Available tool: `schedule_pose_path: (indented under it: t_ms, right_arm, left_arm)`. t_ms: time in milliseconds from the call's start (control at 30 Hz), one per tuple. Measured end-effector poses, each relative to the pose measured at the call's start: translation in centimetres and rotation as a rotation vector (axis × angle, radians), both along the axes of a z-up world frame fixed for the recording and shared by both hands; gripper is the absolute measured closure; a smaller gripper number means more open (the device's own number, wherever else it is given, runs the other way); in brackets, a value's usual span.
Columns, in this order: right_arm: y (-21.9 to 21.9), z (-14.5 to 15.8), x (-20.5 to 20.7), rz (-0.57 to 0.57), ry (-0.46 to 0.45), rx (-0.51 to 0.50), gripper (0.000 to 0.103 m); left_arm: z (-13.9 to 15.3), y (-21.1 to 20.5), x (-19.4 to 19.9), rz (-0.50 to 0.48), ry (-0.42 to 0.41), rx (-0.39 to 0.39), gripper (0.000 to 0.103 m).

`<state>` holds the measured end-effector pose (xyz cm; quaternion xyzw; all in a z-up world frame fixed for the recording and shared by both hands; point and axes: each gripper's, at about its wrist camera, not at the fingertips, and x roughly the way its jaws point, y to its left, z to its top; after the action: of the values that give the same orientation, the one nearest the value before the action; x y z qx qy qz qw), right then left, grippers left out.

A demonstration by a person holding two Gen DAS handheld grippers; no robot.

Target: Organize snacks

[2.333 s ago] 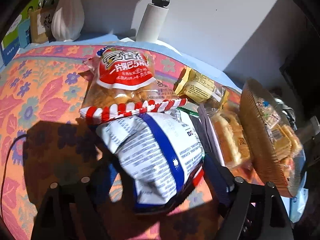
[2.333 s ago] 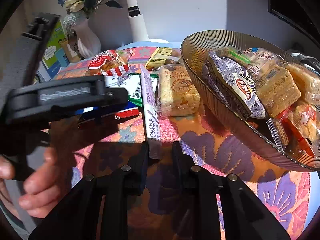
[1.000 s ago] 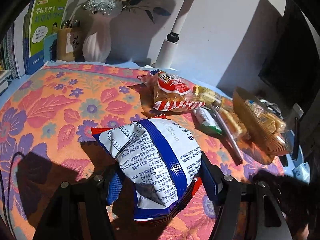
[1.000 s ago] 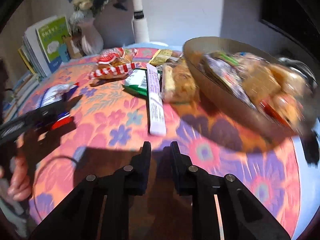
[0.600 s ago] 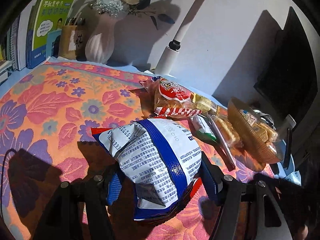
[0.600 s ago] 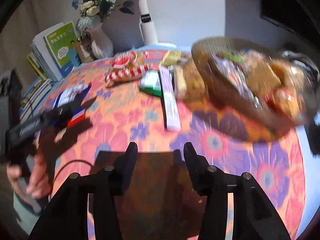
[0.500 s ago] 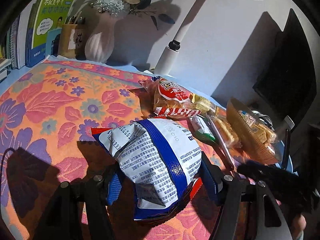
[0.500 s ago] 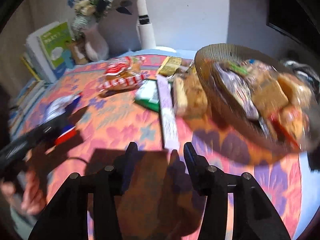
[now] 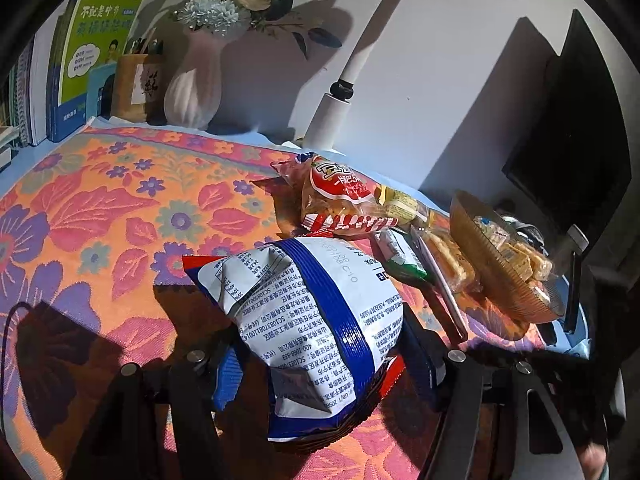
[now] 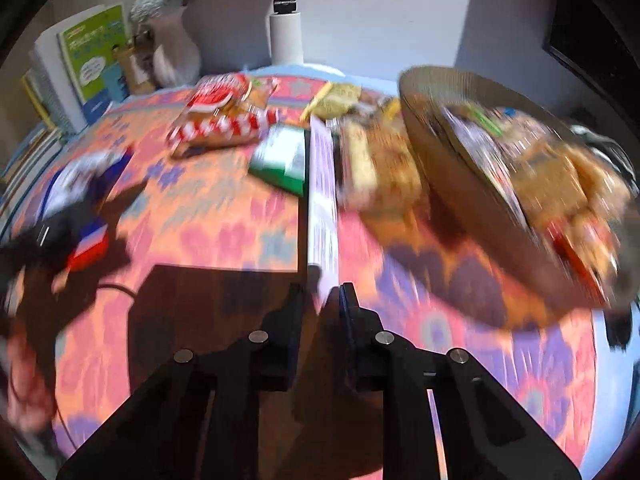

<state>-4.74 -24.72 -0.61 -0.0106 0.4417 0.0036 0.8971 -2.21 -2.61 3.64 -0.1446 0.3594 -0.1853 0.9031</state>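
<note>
My left gripper (image 9: pixel 320 344) is shut on a white and blue snack bag (image 9: pixel 308 316) and holds it above the flowered cloth. The bag also shows at the far left of the blurred right wrist view (image 10: pixel 80 196). My right gripper (image 10: pixel 322 300) has its jaws close together at the near end of a long pale purple snack stick (image 10: pixel 322 196); whether they touch it is unclear. A ribbed brown basket (image 10: pixel 448 136) with several snacks stands at the right. A red and white striped bag (image 10: pixel 218 116), a green pack (image 10: pixel 282 158) and a yellow cake pack (image 10: pixel 380 168) lie beside the stick.
A white vase with flowers (image 9: pixel 194 92), books (image 9: pixel 96 56), a pen holder (image 9: pixel 134 84) and a white lamp post (image 9: pixel 336 116) stand along the back wall. A dark monitor (image 9: pixel 576 128) is at the right. The basket also shows in the left wrist view (image 9: pixel 484 272).
The left gripper still holds the bag and has barely moved. The right gripper's jaws have come closer together and it has moved forward up to the purple stick's near end.
</note>
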Motion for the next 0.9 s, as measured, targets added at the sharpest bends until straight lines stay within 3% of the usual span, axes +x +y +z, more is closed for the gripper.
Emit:
schedule_pose_path:
  t_ms: [167,233,433,633,733,833,900]
  right_arm:
    - [-0.8,0.0,-4.3,0.014,0.039,0.084,0.083]
    - [-0.9,0.0,-4.4,0.030,0.050,0.141,0.073]
    - [-0.6,1.3,-0.7,0.027,-0.016,0.107,0.068]
    - [0.2,0.7,5.1,-0.008,-0.016,0.044,0.068]
    - [0.0,-0.2,7.1,-0.027,0.007,0.048,0.069]
    - [-0.1,-0.2,7.4,-0.030,-0.011,0.028,0.084]
    - [-0.1,-0.1,7.0,-0.020,-0.020,0.028,0.086]
  left_arm:
    - [-0.1,0.0,0.0,0.001,0.002,0.002,0.037]
    - [-0.1,-0.2,0.0,0.003,0.001,0.007,0.037]
    - [-0.2,0.0,0.2,0.004,0.010,0.005,0.037]
    - [-0.2,0.1,0.2,-0.001,0.015,-0.006,0.037]
    - [-0.2,0.0,0.2,-0.005,0.015,-0.008,0.037]
    - [-0.3,0.0,0.3,-0.010,0.016,-0.011,0.037]
    - [-0.3,0.0,0.3,-0.011,0.016,-0.012,0.037]
